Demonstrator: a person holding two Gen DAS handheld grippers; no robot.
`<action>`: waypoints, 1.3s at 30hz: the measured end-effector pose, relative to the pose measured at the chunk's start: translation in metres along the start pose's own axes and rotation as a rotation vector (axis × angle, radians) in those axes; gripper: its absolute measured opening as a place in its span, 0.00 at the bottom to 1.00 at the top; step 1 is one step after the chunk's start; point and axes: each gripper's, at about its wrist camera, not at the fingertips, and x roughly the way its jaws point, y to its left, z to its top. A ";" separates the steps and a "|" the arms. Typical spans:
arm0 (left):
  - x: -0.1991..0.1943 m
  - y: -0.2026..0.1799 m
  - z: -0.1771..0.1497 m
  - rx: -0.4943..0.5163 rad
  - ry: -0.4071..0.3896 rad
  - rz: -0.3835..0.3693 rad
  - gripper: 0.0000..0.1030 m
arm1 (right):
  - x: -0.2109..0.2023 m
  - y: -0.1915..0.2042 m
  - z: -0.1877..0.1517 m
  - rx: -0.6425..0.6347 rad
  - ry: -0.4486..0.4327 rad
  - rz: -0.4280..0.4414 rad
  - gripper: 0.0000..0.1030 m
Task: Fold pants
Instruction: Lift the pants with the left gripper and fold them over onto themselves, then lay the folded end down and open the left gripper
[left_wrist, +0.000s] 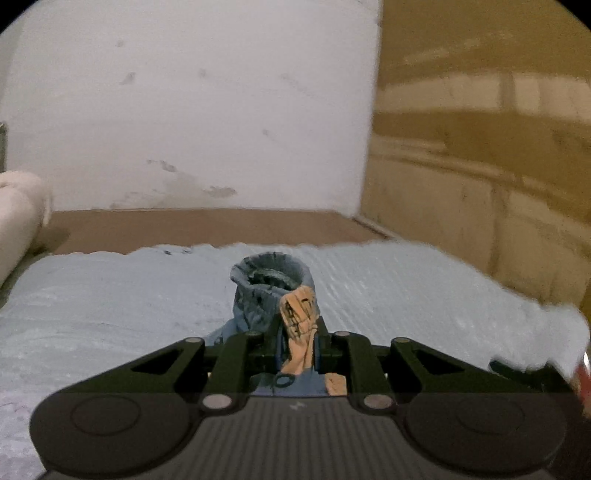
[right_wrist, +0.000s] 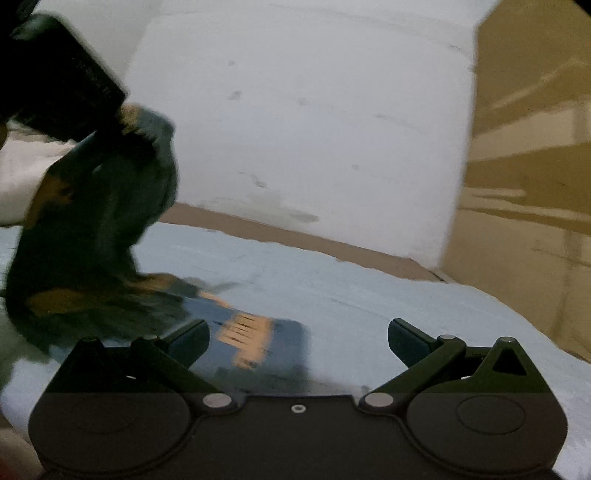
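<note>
Between the jaws of the left gripper (left_wrist: 297, 332), which are pressed together on it, a bunched part of the pants (left_wrist: 271, 291) is pinched and held up off the bed (left_wrist: 110, 295). Beyond the fingertips the cloth stands in a rounded tube, which looks like a leg opening or a gathered hem, though the blur leaves that uncertain. The hold appears meant to lift one end clear so that the rest can hang and be laid over into a fold. The right gripper (right_wrist: 299, 339) has its jaws spread wide with nothing between them, low over the bed; it is probably free so that it can take a second hold or flatten the part that lies there. From the right wrist view the pants (right_wrist: 92, 229) hang from the left gripper (right_wrist: 62, 81) at the upper left and trail down to the light blue bed cover (right_wrist: 369, 295), where a flatter dark blue stretch lies just ahead of the open jaws. The pants are blue-grey with peach-orange patches that carry dark markings; the fabric looks soft and limp, sagging in folds with no stiffness. A white wall (left_wrist: 184, 110) stands behind the bed, and a rolled white bundle (left_wrist: 18, 210) lies at its left edge.
</note>
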 end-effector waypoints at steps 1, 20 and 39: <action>0.007 -0.009 -0.003 0.021 0.018 -0.001 0.16 | -0.002 -0.006 -0.004 0.011 0.006 -0.020 0.99; 0.046 -0.084 -0.065 0.251 0.184 0.015 0.80 | 0.007 -0.061 -0.049 0.205 0.084 -0.163 0.99; 0.028 -0.061 -0.076 0.245 0.213 0.043 0.87 | 0.031 -0.081 -0.025 0.369 0.102 0.187 0.99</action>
